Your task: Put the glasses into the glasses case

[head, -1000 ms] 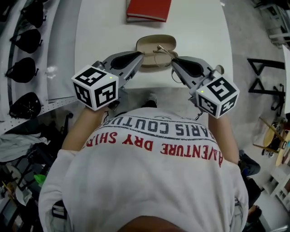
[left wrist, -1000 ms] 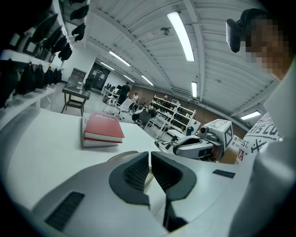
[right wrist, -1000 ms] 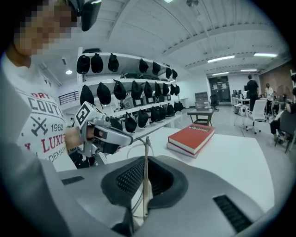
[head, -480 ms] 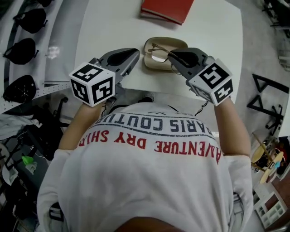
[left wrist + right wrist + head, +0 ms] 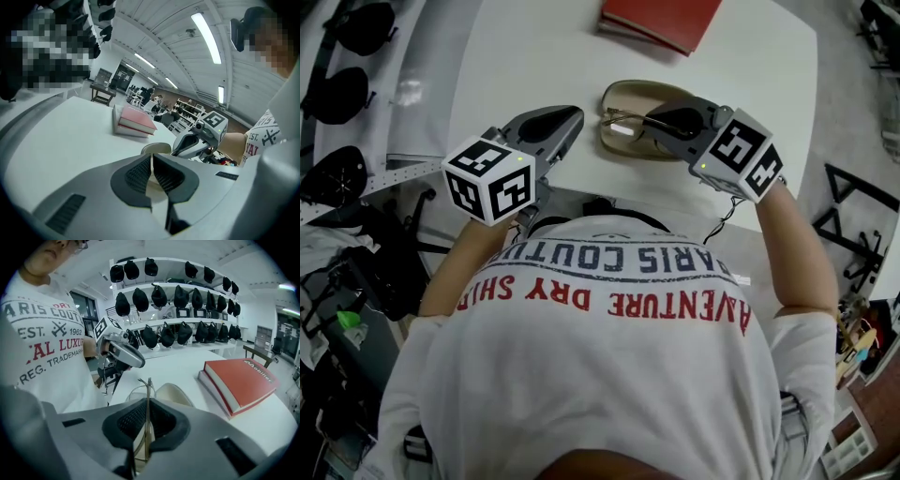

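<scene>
An open beige glasses case (image 5: 630, 91) lies on the white table (image 5: 525, 56), just in front of the person. My right gripper (image 5: 650, 120) is shut on a temple of the thin metal-framed glasses (image 5: 622, 125) and holds them low over the case's hollow. In the right gripper view the temple (image 5: 148, 390) runs up between the pads, with the lenses hanging over the case (image 5: 174, 393). My left gripper (image 5: 574, 115) hovers just left of the case, shut with nothing in it (image 5: 151, 158). From there I see the case (image 5: 156, 148) and the right gripper (image 5: 186, 143) beyond it.
A red book (image 5: 664, 19) lies on the table behind the case, also visible as the red book (image 5: 240, 380) to the right. Shelves of black caps (image 5: 337, 94) stand along the left side. The table's near edge is close to the person's body.
Both grippers have sunk toward the table. The right one rolled and brought the glasses from above the case's near rim down over its hollow. The left one stayed shut.
</scene>
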The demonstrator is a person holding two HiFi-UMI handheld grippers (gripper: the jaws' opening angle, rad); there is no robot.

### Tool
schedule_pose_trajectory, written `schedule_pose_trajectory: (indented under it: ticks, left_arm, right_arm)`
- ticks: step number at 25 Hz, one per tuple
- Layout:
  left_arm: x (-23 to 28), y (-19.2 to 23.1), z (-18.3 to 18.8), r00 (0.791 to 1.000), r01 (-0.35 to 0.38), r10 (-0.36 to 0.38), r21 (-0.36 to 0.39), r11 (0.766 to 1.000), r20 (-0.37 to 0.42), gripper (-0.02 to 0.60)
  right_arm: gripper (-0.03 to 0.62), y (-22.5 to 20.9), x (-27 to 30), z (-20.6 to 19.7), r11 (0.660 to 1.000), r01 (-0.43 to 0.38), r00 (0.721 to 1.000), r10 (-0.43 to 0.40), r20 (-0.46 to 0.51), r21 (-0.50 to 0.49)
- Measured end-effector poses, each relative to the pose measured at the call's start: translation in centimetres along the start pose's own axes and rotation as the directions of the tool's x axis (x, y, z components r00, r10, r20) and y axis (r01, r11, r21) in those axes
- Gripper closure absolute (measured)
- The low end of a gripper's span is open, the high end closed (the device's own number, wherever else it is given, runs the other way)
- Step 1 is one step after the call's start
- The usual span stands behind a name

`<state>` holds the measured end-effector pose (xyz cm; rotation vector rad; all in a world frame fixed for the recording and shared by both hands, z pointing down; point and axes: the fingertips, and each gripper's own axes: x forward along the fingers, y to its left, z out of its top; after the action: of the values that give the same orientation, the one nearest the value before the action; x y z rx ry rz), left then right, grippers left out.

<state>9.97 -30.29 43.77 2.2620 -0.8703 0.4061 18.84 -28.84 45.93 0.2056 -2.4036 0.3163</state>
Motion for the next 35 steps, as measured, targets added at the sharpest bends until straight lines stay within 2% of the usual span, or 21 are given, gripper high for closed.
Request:
schedule_pose_trajectory:
  ticks: [5, 11, 16, 22, 24, 28, 31, 35]
  left_arm:
    - [0.3, 1.0, -1.1, 1.000, -0.029, 0.029, -0.041, 0.999, -0.001, 0.543]
    - [0.3, 1.6, -1.5, 0.999, -0.047, 0.047, -0.035, 0.998, 0.008, 0.543]
    - [0.0, 1.6, -1.9, 0.998, -0.053, 0.054, -0.012, 0.998, 0.015, 0.543]
    - [-0.7, 1.2, -1.8, 0.998, -0.063, 0.064, -0.023, 0.998, 0.027, 0.543]
    - [-1.0, 1.2, -1.8, 0.997, -0.070, 0.070, -0.018, 0.997, 0.020, 0.543]
    - [-1.5, 1.0, -1.3, 0.997, -0.078, 0.078, -0.008, 0.997, 0.018, 0.543]
    - [-1.6, 0.2, -0.7, 0.998, -0.060, 0.060, 0.003, 0.998, 0.020, 0.543]
    - [-1.9, -1.5, 0.0, 1.000, -0.021, 0.020, 0.028, 0.999, 0.019, 0.543]
  right_arm:
    - [0.563, 0.1, 1.2, -1.4, 0.997, -0.068, 0.997, 0.067, -0.043, -0.027]
    - [0.563, 0.1, 2.4, -3.2, 0.992, -0.117, 0.987, 0.111, -0.113, -0.049]
    - [0.563, 0.1, 3.5, -3.8, 0.994, -0.092, 0.985, 0.082, -0.149, -0.062]
    - [0.562, -0.1, 3.7, -3.9, 0.996, -0.064, 0.985, 0.052, -0.166, -0.065]
    - [0.529, -0.1, 3.8, -3.8, 0.997, -0.062, 0.985, 0.053, -0.164, -0.049]
    - [0.422, -0.5, 3.1, -3.3, 1.000, -0.013, 0.993, 0.012, -0.121, -0.014]
    - [0.370, -0.8, 1.7, -2.8, 0.998, 0.060, 0.995, -0.060, -0.084, 0.002]
    - [0.362, -0.9, -1.2, -1.4, 0.978, 0.203, 0.979, -0.203, 0.003, 0.051]
